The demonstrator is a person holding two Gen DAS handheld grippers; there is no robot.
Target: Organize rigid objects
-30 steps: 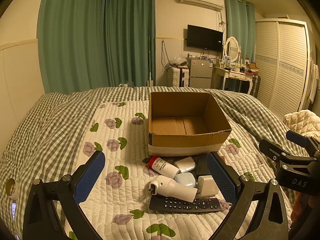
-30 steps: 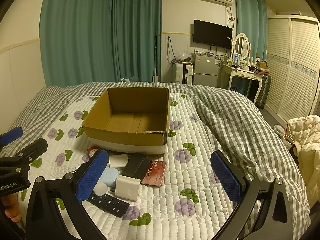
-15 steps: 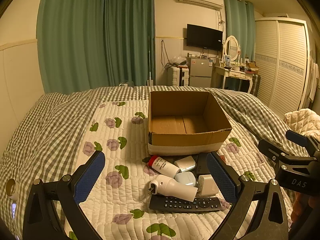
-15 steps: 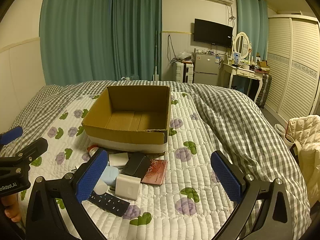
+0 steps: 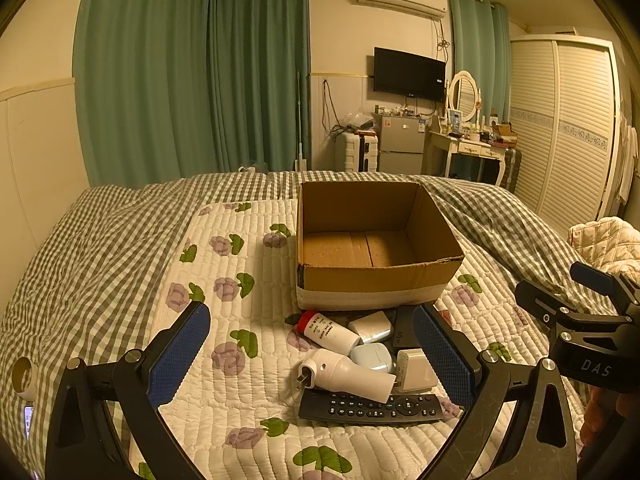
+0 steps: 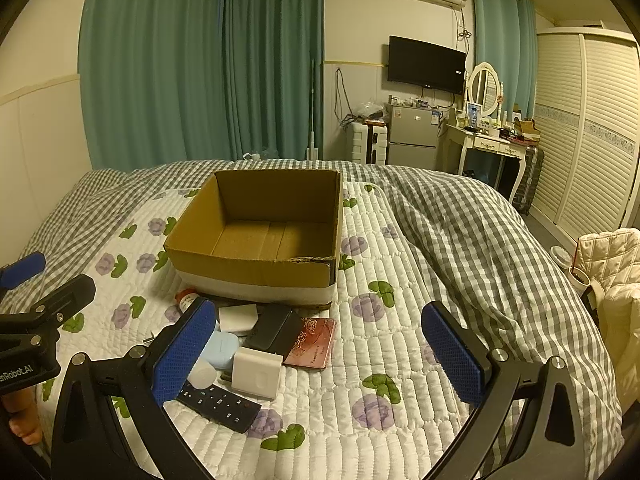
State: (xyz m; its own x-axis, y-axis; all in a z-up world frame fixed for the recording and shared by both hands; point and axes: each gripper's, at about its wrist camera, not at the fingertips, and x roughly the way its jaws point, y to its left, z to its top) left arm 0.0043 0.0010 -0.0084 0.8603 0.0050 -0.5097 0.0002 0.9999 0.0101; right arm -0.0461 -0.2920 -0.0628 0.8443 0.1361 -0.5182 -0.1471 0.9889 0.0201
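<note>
An open, empty cardboard box (image 5: 372, 280) (image 6: 256, 272) stands on the quilted bed. In front of it lies a pile: a black remote (image 5: 372, 407) (image 6: 220, 404), a white cylinder with a plug (image 5: 344, 374), a red-capped tube (image 5: 326, 330), a pale blue case (image 5: 372, 356) (image 6: 222, 350), white chargers (image 5: 416, 370) (image 6: 256, 374), a black block (image 6: 272, 326) and a reddish card case (image 6: 314, 342). My left gripper (image 5: 312, 352) is open above the pile. My right gripper (image 6: 320, 348) is open, right of the pile.
A grey checked duvet (image 6: 460, 240) is bunched to the right of the white flowered quilt (image 5: 224, 320). Green curtains, a fridge, a dressing table and a wardrobe stand beyond the bed. A padded cream jacket (image 6: 608, 264) lies at the right.
Both grippers stay open and almost still; the views shift only slightly. Nothing in the pile has moved.
</note>
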